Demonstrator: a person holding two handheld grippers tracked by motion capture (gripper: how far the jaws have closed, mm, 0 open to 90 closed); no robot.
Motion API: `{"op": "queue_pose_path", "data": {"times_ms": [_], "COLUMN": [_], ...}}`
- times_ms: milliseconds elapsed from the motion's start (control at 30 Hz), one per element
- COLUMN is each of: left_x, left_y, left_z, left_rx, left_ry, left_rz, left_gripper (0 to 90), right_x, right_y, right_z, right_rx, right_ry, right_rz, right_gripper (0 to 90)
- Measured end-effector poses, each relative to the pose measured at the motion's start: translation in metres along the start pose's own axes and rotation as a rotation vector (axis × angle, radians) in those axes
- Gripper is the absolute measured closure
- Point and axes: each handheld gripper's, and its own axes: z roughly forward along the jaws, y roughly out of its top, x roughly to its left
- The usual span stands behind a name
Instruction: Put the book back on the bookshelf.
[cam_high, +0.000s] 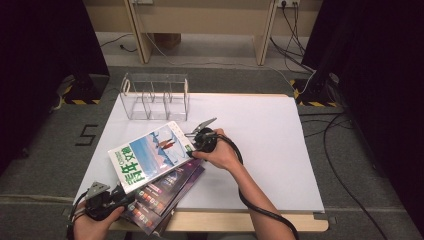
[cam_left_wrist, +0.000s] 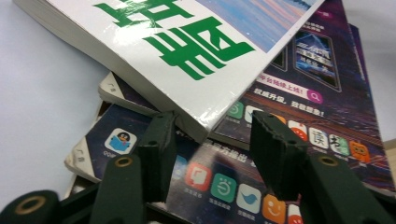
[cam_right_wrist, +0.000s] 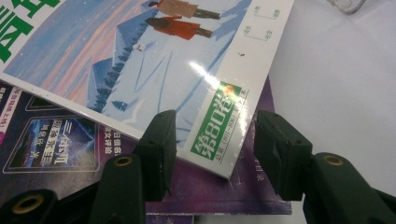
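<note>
**Both grippers at the top magazine's corners**

Now the left gripper sits at about 7 o'clock on the table, its jaws spread on either side of the near corner of the white magazine. In the left gripper view that thick corner lies between the black pads without either pad pressing on it; the jaws stand open. The right gripper, held in the right hand near the table's middle, faces 9 o'clock toward the magazine's opposite corner. In the right gripper view its jaws are wide apart, with the corner bearing a green label between them, not clamped.

The white magazine lies askew on top of a stack of purple magazines, which juts out at 5 o'clock from under it and reaches the table's front edge. At 11 o'clock, well apart from the stack, stands a clear acrylic rack with upright dividers.
</note>
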Motion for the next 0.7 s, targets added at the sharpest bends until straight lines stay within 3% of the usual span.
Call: {"op": "queue_pose_path", "data": {"times_ms": [200,333,700], "left_x": [0.004,-0.001,-0.004], "left_y": [-0.001,-0.006,-0.008], "left_z": [-0.001,-0.001,-0.003], "left_rx": [-0.039,-0.072,-0.111], "left_ry": [-0.019,0.012,0.029], "left_rz": [-0.077,-0.083,-0.138], "left_gripper": [57.6,57.8,63.7], "right_x": [0.0,0.001,0.005], "right_y": [-0.004,-0.005,-0.006], "right_z": [0.008,0.008,0.008], "right_rx": [-0.001,-0.007,-0.013], "right_ry": [0.022,0.019,-0.004], "right_rz": [0.018,0.052,0.061], "right_gripper": [48.0,48.7,48.9]}}
